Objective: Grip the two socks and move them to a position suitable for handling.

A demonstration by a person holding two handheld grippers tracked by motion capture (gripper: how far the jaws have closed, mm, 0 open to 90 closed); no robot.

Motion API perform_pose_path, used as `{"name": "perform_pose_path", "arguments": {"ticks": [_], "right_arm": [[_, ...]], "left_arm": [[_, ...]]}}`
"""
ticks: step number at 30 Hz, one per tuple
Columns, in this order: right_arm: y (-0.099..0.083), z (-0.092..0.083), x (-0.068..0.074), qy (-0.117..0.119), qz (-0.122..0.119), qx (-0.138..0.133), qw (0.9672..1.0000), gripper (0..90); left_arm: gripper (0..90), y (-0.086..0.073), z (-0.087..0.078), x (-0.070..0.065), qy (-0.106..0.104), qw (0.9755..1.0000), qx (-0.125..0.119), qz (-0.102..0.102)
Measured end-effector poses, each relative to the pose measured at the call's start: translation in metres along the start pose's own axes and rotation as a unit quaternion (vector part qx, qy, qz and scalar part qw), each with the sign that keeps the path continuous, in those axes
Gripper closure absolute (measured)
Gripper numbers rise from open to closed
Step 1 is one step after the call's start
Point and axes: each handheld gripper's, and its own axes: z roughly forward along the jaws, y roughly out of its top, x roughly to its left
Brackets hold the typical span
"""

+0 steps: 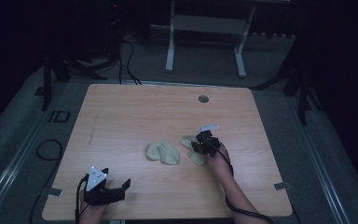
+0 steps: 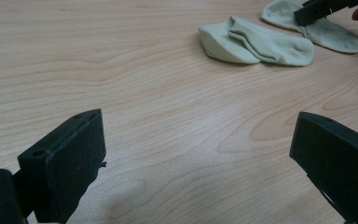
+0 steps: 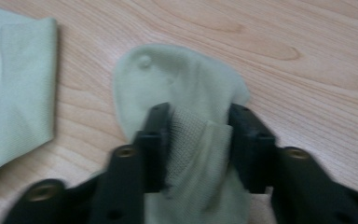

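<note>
Right gripper (image 1: pixel 200 145): seen in high view at table (image 1: pixel 121 107) centre-right, about 4 o'clock from table middle. Jaws pinched on right sock (image 1: pixel 193 150), with a bunched fold of fabric pressed between the pads, as shown in right gripper view (image 3: pixel 196 140). No gap visible between pads and cloth.

Right sock (image 3: pixel 168 79): pale green, lying flat on the wood apart from the pinched fold. Long axis in high view running from about 11 o'clock to 5 o'clock. Rounded end at 11 o'clock, far from the person; other end at 5 o'clock, partly hidden under the gripper and hand. In right gripper view, rounded end pointing to 12 o'clock, away from the jaws. Toe or heel at the rounded end: cannot tell.

Left sock (image 1: pixel 162 152): same colour, folded over on itself, just beside right sock at its 9 o'clock, not touching. Long axis in high view roughly 10 o'clock to 4 o'clock. Also seen in left gripper view (image 2: pixel 256 44) at 1 o'clock, and at the left edge of right gripper view (image 3: pixel 14 74).

Left gripper (image 1: pixel 109 189): near the front edge at 7 o'clock from table middle, well apart from both socks. Jaws spread wide in left gripper view (image 2: pixel 196 154), bare wood between them, nothing held.
</note>
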Motion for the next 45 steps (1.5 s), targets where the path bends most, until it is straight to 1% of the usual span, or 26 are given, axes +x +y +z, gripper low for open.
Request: {"name": "perform_pose_path", "arguments": {"ticks": [1,7,9,11,13,14,18,19,21,23,24,25,27,28,30,31,32,34,36,38,39,40,41,42,44,45], "right_arm": [[0.000,0.000,0.002,-0.001,-0.009,0.001,1.0000,75.9],[0.003,-0.004,0.002,-0.003,-0.019,0.007,0.9998,78.4],[0.005,-0.010,0.000,0.003,-0.016,0.002,0.9999,78.5],[0.007,-0.019,-0.002,0.003,-0.018,-0.004,0.9998,78.5],[0.009,-0.026,-0.003,0.008,-0.017,-0.011,0.9998,78.4],[0.010,-0.031,-0.003,0.008,-0.021,-0.015,0.9996,78.4],[0.013,-0.049,-0.004,0.027,-0.034,-0.023,0.9988,78.4],[0.013,-0.055,-0.004,0.036,-0.034,-0.025,0.9985,78.5],[0.012,-0.062,-0.004,0.045,-0.038,-0.028,0.9979,78.4],[0.011,-0.070,-0.005,0.064,-0.047,-0.032,0.9963,78.4],[0.009,-0.074,-0.004,0.067,-0.054,-0.033,0.9958,78.4],[0.008,-0.079,-0.003,0.068,-0.061,-0.032,0.9953,78.5],[0.004,-0.087,-0.002,0.077,-0.066,-0.036,0.9942,78.4],[0.001,-0.092,-0.001,0.081,-0.072,-0.038,0.9934,78.4],[-0.001,-0.095,0.000,0.084,-0.076,-0.039,0.9928,78.4],[-0.009,-0.104,0.005,0.095,-0.090,-0.039,0.9906,78.4],[-0.013,-0.107,0.007,0.100,-0.097,-0.037,0.9895,78.4],[-0.019,-0.111,0.011,0.107,-0.104,-0.035,0.9882,78.4],[-0.028,-0.115,0.016,0.106,-0.113,-0.037,0.9872,78.4],[-0.036,-0.117,0.022,0.114,-0.125,-0.032,0.9851,78.4],[-0.041,-0.117,0.025,0.110,-0.132,-0.029,0.9847,78.4],[-0.045,-0.117,0.027,0.114,-0.140,-0.027,0.9832,78.4],[-0.049,-0.116,0.029,0.121,-0.141,-0.024,0.9823,78.4],[-0.052,-0.115,0.030,0.121,-0.142,-0.020,0.9822,78.3],[-0.059,-0.111,0.033,0.133,-0.147,-0.010,0.9801,78.3],[-0.061,-0.108,0.035,0.135,-0.147,-0.006,0.9798,78.3]], "left_arm": [[3.3,0.000,0.000,0.000,-0.001,1.0000,0.000,0.000],[3.3,0.000,0.000,0.001,0.000,1.0000,-0.001,-0.001],[3.3,0.000,0.000,0.001,0.000,1.0000,-0.001,-0.001],[3.3,0.000,0.000,0.001,0.000,1.0000,0.000,-0.001],[3.3,0.000,0.000,0.001,0.000,1.0000,0.000,0.000],[3.3,0.000,0.000,0.000,0.000,1.0000,0.001,0.000],[3.3,0.000,0.000,0.000,0.001,1.0000,0.001,0.000],[3.3,0.000,0.000,0.000,0.001,1.0000,0.001,-0.001],[3.3,0.000,0.000,-0.001,0.001,1.0000,0.001,0.000],[3.3,0.000,0.000,-0.001,0.003,1.0000,0.001,0.002],[3.3,0.000,0.000,-0.001,0.003,1.0000,0.001,0.002],[3.3,0.000,0.000,-0.001,0.002,1.0000,0.001,0.000],[3.3,0.000,0.001,-0.001,0.003,1.0000,0.001,0.000],[3.3,0.000,0.001,-0.001,0.003,1.0000,0.001,0.000],[3.3,0.000,0.001,-0.001,0.003,1.0000,0.001,0.000],[3.3,0.000,0.001,-0.002,0.001,1.0000,0.002,0.001],[3.3,0.000,0.001,-0.002,0.001,1.0000,0.003,0.002],[3.3,0.000,0.001,-0.003,0.000,1.0000,0.004,0.002],[3.3,0.000,0.001,-0.003,-0.001,1.0000,0.005,0.002],[3.3,0.000,0.001,-0.004,-0.001,1.0000,0.005,0.004],[3.3,0.000,0.001,-0.004,-0.002,1.0000,0.005,0.004],[3.3,0.000,0.002,-0.004,-0.001,1.0000,0.006,0.005],[3.3,0.000,0.002,-0.004,-0.002,1.0000,0.007,0.005],[3.3,0.000,0.002,-0.004,-0.002,1.0000,0.008,0.005],[3.3,0.000,0.003,-0.005,-0.003,0.9999,0.009,0.006],[3.3,0.000,0.003,-0.005,-0.004,0.9999,0.009,0.006]]}}
